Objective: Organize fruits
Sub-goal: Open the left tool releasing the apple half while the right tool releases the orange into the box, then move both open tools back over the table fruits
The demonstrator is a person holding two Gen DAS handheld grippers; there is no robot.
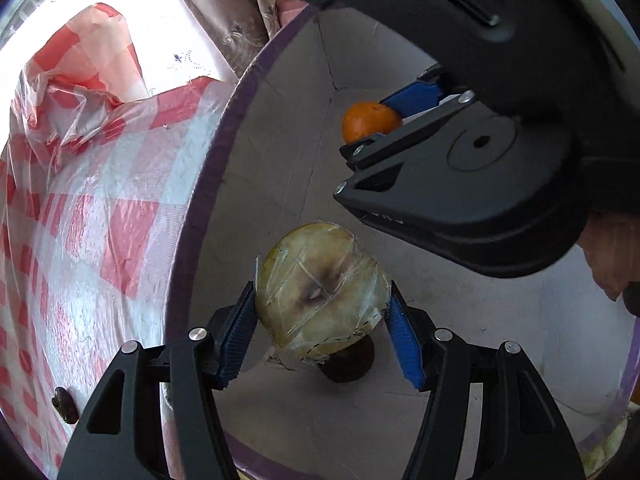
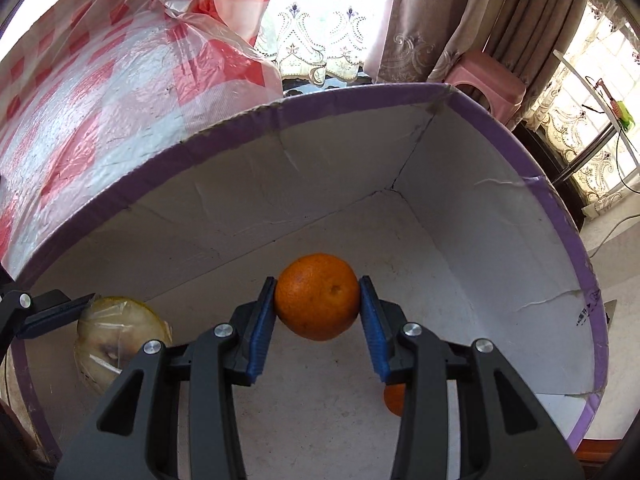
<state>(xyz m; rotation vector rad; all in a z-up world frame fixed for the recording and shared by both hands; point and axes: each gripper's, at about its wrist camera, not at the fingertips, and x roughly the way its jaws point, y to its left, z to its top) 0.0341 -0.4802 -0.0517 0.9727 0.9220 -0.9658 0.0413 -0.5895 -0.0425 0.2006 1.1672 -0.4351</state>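
Already both fruits hung inside the cardboard box (image 2: 520, 240): right gripper (image 2: 318, 298) jaws clamped the firm orange (image 2: 317, 296) at its middle; at nine o'clock, left gripper (image 1: 322, 306) jaws pinched a slippery, plastic-wrapped cut pomelo (image 1: 322, 292), probably softer.

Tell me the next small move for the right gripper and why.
Probably lower it a little and open the jaws. The right gripper is shut on the orange inside the purple-rimmed box, above its white floor. The left gripper holds the wrapped fruit off to the side, so the spot below looks free.
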